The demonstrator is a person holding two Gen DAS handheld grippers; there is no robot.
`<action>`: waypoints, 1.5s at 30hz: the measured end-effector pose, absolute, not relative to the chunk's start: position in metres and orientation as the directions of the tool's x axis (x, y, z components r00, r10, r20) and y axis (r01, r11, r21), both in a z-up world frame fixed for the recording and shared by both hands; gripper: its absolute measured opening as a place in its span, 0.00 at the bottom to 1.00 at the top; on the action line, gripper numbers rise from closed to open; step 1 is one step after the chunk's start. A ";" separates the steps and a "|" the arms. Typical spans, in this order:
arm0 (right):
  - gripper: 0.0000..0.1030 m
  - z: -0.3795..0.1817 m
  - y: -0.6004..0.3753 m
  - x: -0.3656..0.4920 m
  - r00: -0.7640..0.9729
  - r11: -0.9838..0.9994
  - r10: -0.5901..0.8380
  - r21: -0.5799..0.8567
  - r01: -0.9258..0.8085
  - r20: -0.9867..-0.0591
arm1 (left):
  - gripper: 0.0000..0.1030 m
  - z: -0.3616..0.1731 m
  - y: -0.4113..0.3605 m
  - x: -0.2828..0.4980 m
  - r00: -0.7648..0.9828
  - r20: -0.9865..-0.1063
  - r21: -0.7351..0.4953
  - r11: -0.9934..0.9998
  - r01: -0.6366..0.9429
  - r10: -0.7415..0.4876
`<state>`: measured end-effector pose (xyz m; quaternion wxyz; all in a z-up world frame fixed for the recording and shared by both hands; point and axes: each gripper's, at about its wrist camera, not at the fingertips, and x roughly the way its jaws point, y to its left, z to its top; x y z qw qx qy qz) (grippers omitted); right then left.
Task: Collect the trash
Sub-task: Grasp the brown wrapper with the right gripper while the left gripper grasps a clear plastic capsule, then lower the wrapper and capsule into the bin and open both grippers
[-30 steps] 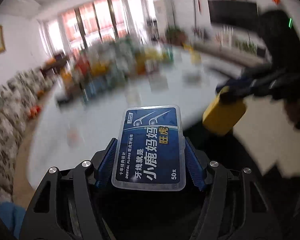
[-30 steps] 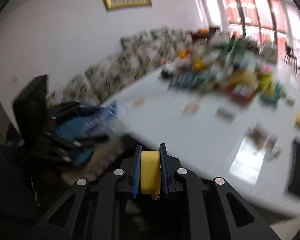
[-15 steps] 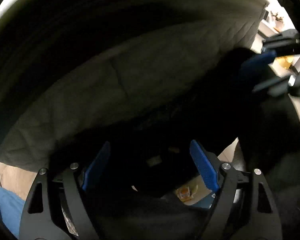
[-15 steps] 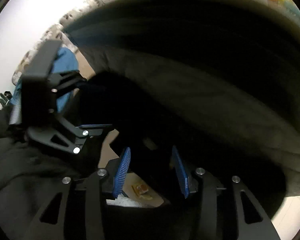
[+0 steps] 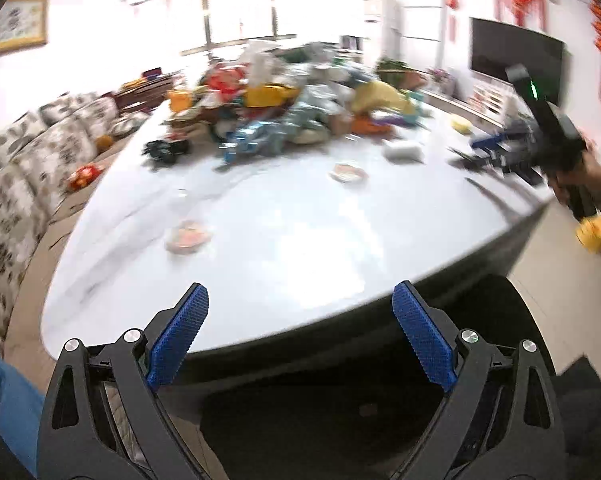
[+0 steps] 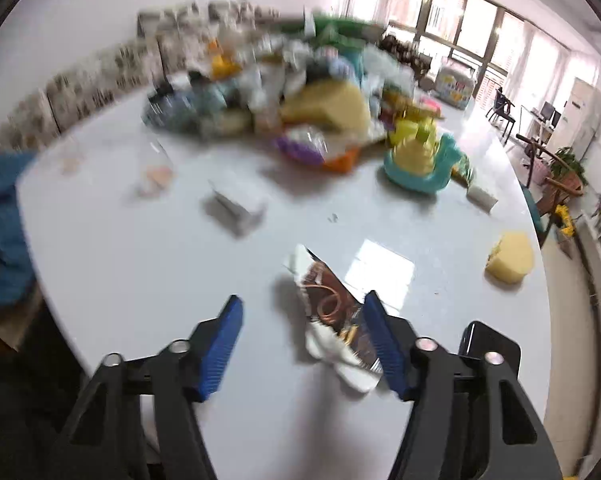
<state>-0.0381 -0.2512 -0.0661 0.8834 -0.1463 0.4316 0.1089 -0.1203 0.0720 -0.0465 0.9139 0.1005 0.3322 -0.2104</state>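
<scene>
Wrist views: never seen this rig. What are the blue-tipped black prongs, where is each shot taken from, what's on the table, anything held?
No robot arm here: a person carries a two-finger gripper in each hand, and a fisheye camera on each looks along its blue pads. The left wrist view shows the left gripper, jaws opening, nothing between them; the right hand's tool shows at that picture's right edge. The right wrist view shows the right gripper, jaws opening, hovering over a brown and white wrapper without gripping it. On the white table: a blurred pile of clutter, a yellow block and a small white box.
</scene>
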 end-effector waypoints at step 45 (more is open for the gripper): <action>0.02 -0.085 -0.138 -0.186 0.382 0.782 0.583 0.368 -0.503 -0.717 | 0.43 -0.077 0.042 -0.178 0.558 -0.728 0.074 0.763 0.642 -0.399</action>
